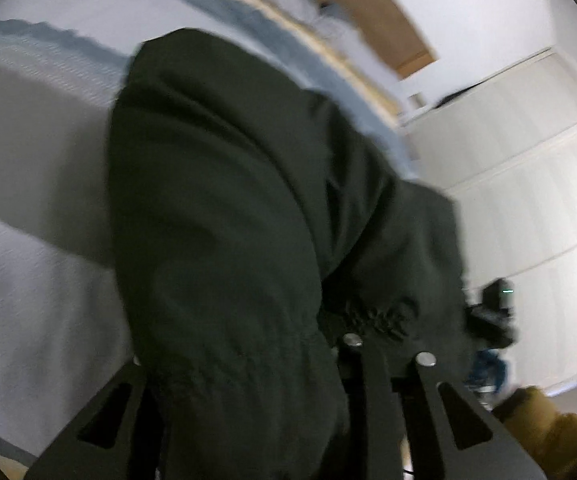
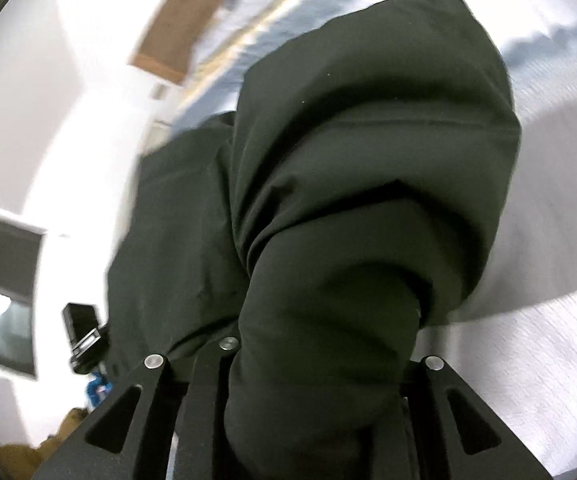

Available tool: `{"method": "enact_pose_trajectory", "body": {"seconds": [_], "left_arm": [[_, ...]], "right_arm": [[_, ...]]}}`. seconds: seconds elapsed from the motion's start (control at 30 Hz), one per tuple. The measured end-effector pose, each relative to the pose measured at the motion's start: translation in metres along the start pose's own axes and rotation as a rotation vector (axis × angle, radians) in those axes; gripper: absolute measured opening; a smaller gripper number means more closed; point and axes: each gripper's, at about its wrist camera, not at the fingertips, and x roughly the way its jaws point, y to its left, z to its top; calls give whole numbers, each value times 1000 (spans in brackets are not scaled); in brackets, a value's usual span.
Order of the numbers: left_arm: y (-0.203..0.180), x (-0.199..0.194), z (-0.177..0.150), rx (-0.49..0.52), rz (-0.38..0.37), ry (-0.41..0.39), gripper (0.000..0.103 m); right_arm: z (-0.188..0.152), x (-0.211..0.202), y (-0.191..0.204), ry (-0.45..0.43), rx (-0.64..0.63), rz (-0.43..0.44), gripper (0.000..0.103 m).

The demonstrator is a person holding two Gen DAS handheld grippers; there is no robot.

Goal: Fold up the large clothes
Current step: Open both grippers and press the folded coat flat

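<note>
One dark green garment (image 1: 224, 208), two grippers (image 1: 280, 364) (image 2: 292, 356), one bed (image 1: 40, 280).

Both fisheye views are smeared by motion blur and bend strongly toward dark round rims. Glare whitens the pale panelled wall (image 1: 528, 184) right of the left jaws. The dark green fabric garment (image 2: 360, 184) ahead of the jaws shades the white bedspread (image 2: 548, 208).
</note>
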Motion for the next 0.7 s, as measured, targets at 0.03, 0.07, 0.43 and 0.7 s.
{"method": "enact_pose_trajectory", "body": {"seconds": [0.03,0.07,0.43,0.7], "left_arm": [[7,1,1,7,37,3,35],[13,-1,1,11,65,3,39],[25,-66,18,98,155,-87,59],[-47,-65,8,267,93,-109,59]], "right_arm": [[-1,4,-8,-12,31,-27,38],[0,5,-13,-22,54,-47,44],[-2,-72,-18,-245,66,-398,83],[-24,-88,49,-280,-145,-408,85]]}}
